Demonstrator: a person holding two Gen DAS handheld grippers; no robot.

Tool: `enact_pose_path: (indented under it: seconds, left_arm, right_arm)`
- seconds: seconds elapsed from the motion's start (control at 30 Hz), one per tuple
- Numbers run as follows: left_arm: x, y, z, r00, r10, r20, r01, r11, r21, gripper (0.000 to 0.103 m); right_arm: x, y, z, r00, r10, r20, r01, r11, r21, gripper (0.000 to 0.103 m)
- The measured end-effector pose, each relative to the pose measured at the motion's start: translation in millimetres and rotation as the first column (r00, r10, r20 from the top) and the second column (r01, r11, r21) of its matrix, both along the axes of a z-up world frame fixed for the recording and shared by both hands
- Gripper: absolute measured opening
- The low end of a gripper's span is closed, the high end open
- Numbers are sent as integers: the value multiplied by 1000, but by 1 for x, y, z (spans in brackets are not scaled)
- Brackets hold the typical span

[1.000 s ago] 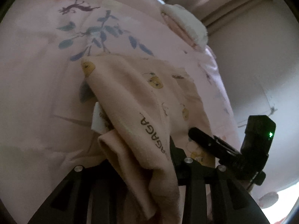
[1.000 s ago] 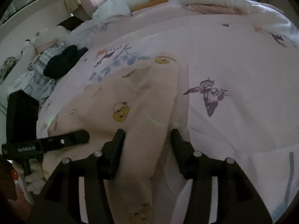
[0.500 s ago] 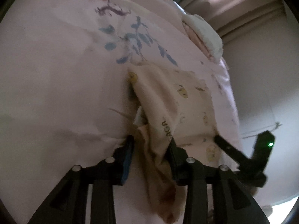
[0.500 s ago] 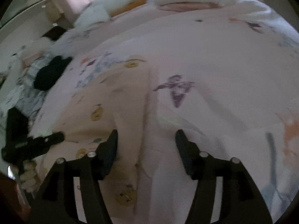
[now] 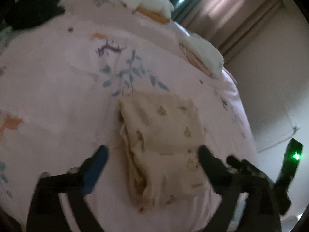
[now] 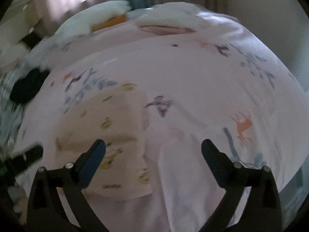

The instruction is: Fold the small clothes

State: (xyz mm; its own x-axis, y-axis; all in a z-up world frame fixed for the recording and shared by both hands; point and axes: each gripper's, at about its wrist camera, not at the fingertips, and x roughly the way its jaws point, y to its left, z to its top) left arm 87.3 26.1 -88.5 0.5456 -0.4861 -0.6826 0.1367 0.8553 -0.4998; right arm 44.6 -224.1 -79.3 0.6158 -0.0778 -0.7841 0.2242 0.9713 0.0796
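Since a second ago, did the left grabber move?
Yes. The left gripper has let go, its jaws just opened, and pulled back from the beige cloth, which lies folded on the pink sheet.

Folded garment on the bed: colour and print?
Beige folded garment with small yellow cartoon figures scattered over it; they show best in the right wrist view, though blurred.

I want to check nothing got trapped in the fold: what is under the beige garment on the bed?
The folded beige garment lies on the pink printed bedsheet, covering part of its blue leaf print. Whether anything is hidden beneath or inside its folds cannot be seen.
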Motion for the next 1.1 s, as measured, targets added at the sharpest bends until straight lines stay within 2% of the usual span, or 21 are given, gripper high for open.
enact_pose_path:
  seconds: [0.1, 0.2, 0.4, 0.53, 0.67, 0.83, 1.1]
  left_arm:
    - [-3, -15, 5, 998, 0, 56, -7, 991, 130, 102]
    - [-2, -29, 4, 995, -42, 86, 24, 978, 209, 102]
    - [-6, -34, 5, 990, -107, 93, 92, 984, 156, 102]
    - [-7, -37, 5, 990, -105, 99, 86, 980, 181, 102]
    - [-7, -40, 2, 992, -93, 90, 71, 971, 228, 102]
    - [-6, -46, -3, 994, -94, 60, 76, 966, 248, 102]
    - [-6, -52, -6, 993, -96, 64, 75, 959, 273, 102]
  right_arm:
    - [2, 12, -2, 998, 61, -27, -62, 997, -46, 103]
    - [5, 18, -8, 995, 85, -59, -89, 994, -68, 103]
    - [12, 4, -15, 997, 25, -72, -27, 999, -27, 103]
    - [13, 1, -17, 997, -24, -75, 20, 999, -48, 103]
    - [16, 3, -18, 996, -16, -82, 13, 999, -31, 103]
    - [14, 11, -19, 994, -13, -104, 3, 995, -95, 103]
    - [6, -1, -11, 996, -53, -70, 46, 994, -96, 103]
